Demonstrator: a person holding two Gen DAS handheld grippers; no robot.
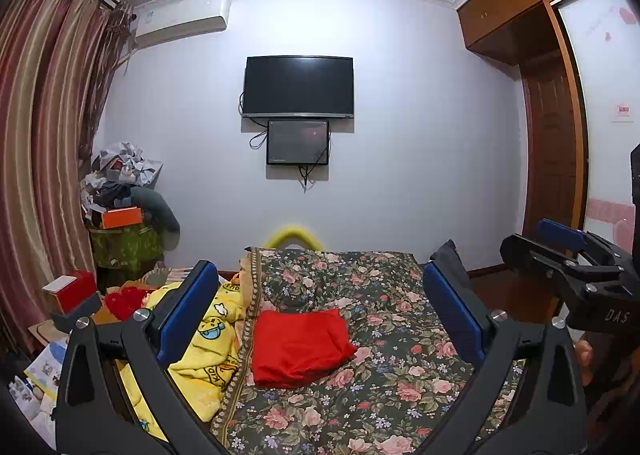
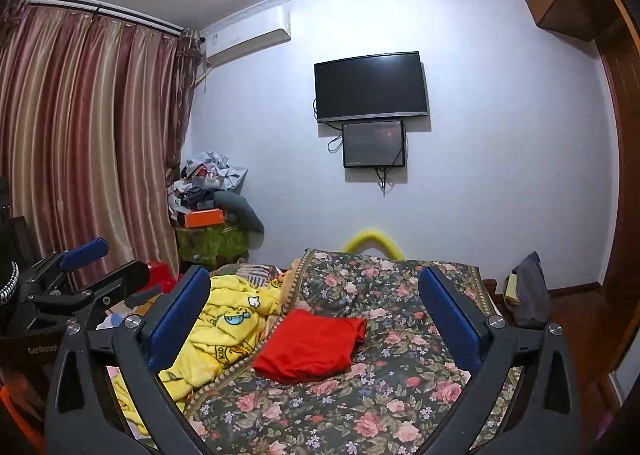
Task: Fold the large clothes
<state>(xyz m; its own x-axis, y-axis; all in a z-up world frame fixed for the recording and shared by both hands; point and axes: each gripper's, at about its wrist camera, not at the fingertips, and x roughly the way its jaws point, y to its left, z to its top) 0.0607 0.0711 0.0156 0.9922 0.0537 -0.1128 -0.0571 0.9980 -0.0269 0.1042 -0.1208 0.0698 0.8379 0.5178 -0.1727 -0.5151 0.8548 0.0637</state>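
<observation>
On the floral bedspread (image 1: 400,387), in the left wrist view, a folded red garment (image 1: 298,347) is lying just right of a crumpled yellow cartoon-print garment (image 1: 208,339). The left gripper (image 1: 316,311) is hovering above with its jaws spread wide, holding nothing.

In the right wrist view, the right gripper (image 2: 314,315) is likewise gaping wide and empty over the red garment (image 2: 310,347), with the yellow garment (image 2: 224,331) at near left. The yellow piece seems next: grasping two matching corners and spreading it flat before folding should give cleaner creases.
</observation>
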